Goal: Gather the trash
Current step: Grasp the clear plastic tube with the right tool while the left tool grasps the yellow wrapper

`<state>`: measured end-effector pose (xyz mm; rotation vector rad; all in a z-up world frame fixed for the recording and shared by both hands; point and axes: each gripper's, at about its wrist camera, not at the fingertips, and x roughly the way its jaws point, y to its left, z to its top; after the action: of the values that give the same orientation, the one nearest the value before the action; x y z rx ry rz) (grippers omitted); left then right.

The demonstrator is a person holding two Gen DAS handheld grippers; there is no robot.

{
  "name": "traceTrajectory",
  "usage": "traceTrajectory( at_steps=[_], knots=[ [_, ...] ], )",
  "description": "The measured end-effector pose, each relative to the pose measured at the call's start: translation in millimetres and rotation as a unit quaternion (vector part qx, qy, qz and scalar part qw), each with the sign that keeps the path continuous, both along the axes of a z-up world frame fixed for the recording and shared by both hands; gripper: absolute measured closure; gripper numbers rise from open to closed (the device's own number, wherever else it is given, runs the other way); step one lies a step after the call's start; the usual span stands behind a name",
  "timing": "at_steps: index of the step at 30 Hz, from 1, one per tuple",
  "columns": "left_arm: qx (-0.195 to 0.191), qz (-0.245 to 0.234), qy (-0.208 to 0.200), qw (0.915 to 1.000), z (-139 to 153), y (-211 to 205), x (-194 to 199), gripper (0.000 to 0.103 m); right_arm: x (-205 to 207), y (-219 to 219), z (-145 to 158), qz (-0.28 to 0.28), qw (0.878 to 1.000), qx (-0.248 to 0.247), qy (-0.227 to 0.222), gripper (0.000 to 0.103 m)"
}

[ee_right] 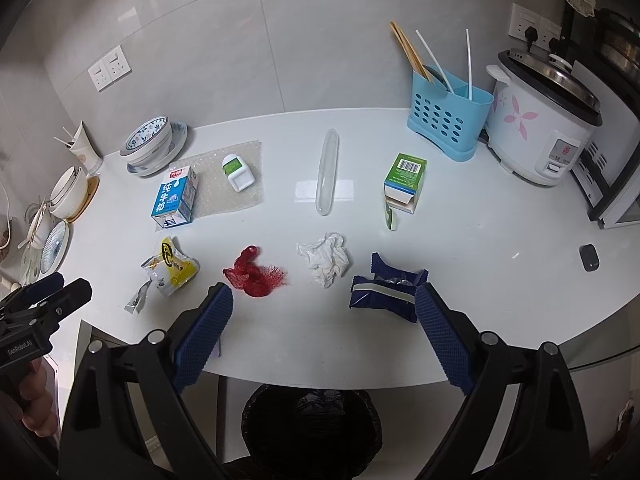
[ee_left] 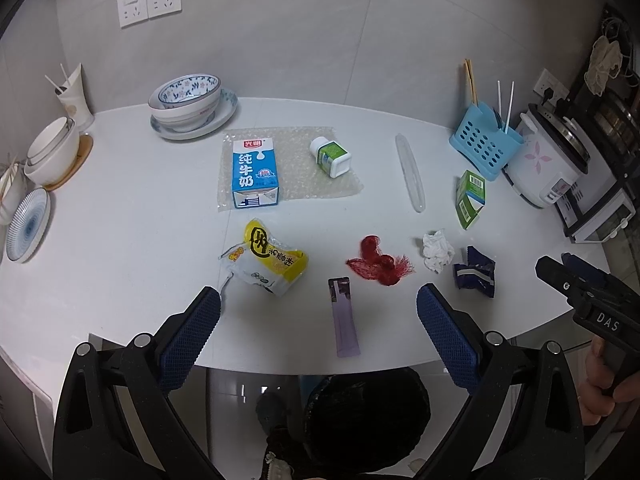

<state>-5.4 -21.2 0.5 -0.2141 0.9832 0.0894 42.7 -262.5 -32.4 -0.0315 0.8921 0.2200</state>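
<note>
Trash lies on the white table [ee_left: 120,216]: a yellow snack bag [ee_left: 268,262], a purple sachet [ee_left: 343,318], a red mesh net [ee_left: 378,263], a crumpled tissue [ee_left: 438,250], a dark blue wrapper [ee_left: 475,272], a blue milk carton [ee_left: 254,172], a white bottle [ee_left: 331,157] and a green carton [ee_left: 471,198]. My left gripper [ee_left: 318,322] is open and empty above the near edge, over the sachet. My right gripper [ee_right: 324,320] is open and empty, near the blue wrapper [ee_right: 386,292] and the red net [ee_right: 254,272]. A black-lined bin [ee_right: 312,428] stands below the table edge.
Stacked bowls and plates [ee_left: 188,104] stand at the back left, with more dishes [ee_left: 52,152] on the far left. A blue utensil holder [ee_right: 448,120] and a rice cooker [ee_right: 540,132] stand at the back right. A clear tube [ee_right: 328,172] and bubble wrap [ee_left: 288,168] lie mid-table.
</note>
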Motion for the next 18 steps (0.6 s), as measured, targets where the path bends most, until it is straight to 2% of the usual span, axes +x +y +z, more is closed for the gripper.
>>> traceTrajectory(
  at_steps=[8,18],
  knots=[
    [-0.001,0.000,0.029,0.9996,-25.3,16.3,12.4,0.007,25.4,10.5,-6.8,0.003,1.000,-0.008,0.010,0.015],
    [-0.009,0.025,0.076,0.9968,-80.2,65.4,57.0,0.007,100.9,45.4,-25.4,0.010,0.999,-0.040,0.022,0.015]
  ],
)
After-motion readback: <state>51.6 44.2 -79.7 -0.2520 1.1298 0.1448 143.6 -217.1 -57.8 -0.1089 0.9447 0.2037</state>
